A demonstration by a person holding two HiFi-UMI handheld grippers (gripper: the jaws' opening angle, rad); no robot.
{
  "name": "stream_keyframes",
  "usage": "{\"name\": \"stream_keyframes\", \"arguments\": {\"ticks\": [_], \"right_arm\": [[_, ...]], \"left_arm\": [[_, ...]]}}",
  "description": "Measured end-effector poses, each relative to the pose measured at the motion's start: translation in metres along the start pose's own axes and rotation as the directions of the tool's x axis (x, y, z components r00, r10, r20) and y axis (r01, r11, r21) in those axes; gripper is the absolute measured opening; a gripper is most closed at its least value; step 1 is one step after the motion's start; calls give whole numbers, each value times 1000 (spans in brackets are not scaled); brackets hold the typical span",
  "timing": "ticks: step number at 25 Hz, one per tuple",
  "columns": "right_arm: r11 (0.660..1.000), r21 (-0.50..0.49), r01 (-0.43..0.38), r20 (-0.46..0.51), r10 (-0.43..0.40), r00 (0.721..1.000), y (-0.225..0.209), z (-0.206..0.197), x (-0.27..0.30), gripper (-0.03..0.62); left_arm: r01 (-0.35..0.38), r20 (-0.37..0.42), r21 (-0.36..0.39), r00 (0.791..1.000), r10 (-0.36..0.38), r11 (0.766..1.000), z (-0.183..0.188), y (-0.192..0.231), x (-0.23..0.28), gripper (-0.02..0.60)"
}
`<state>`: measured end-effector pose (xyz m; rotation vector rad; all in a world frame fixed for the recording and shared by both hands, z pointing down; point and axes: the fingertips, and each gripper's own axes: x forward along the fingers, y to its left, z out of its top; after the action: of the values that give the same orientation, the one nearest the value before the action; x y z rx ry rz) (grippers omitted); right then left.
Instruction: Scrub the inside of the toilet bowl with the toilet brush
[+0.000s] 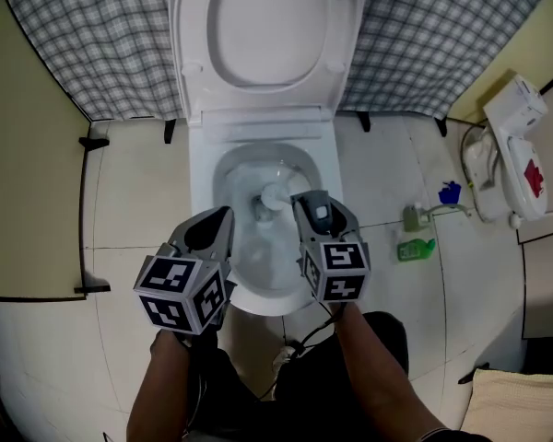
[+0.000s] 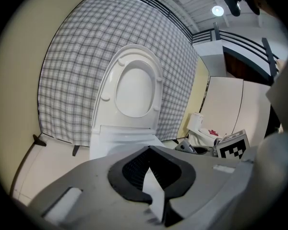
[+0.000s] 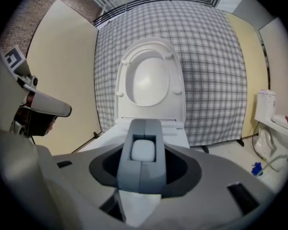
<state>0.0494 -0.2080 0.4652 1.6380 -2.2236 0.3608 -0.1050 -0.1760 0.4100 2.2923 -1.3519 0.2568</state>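
Evidently right gripper (image 1: pixel 313 206) clamped on toilet brush (image 3: pixel 143 164), pitched down so white brush head (image 1: pixel 273 196) reached inside toilet bowl (image 1: pixel 205 187) for scrubbing; left gripper (image 1: pixel 223 217) jaws together, empty, idle beside rim

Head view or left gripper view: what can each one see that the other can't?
Only the head view shows the inside of the toilet bowl, the toilet brush with its head down in there, and a green bottle on the floor. Only the left gripper view shows the ceiling light and a dark railing high up. Both show the raised seat, the checked curtain and the right tool.
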Motion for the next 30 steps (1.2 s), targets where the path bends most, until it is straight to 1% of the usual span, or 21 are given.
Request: {"name": "stream_keyframes", "arguments": {"ticks": [4,8,11,15,19,23,27,30], "right_arm": [[999,-14,39,37,-39,999,-15,10,-19,204],[993,-87,80,100,-71,992,-24,36,-34,202],[992,-108,62,93,-52,994,-27,40,-32,202],[997,-69,36,97,-29,995,-27,37,-23,202],[1000,-4,-15,109,16,994,-17,36,-4,201],[996,46,-76,126,70,990,3,39,15,201],[977,111,-181,148,164,975,28,45,23,201],[961,105,-257,131,243,961,44,44,20,201]], "left_arm": [[18,-4,1,1000,-18,1000,-1,-8,7,11],[26,-5,2,1000,-26,1000,-2,-13,12,10],[35,-3,2,999,-35,999,-2,-21,14,10],[31,-3,3,1000,-31,1000,-2,-18,13,10],[9,-10,4,1000,-8,1000,-4,-9,9,10],[-10,-10,8,1000,10,1000,-1,1,5,10],[-28,-13,1,1000,28,1000,-3,12,1,9],[-31,-19,-7,999,31,999,-7,13,0,11]]}}
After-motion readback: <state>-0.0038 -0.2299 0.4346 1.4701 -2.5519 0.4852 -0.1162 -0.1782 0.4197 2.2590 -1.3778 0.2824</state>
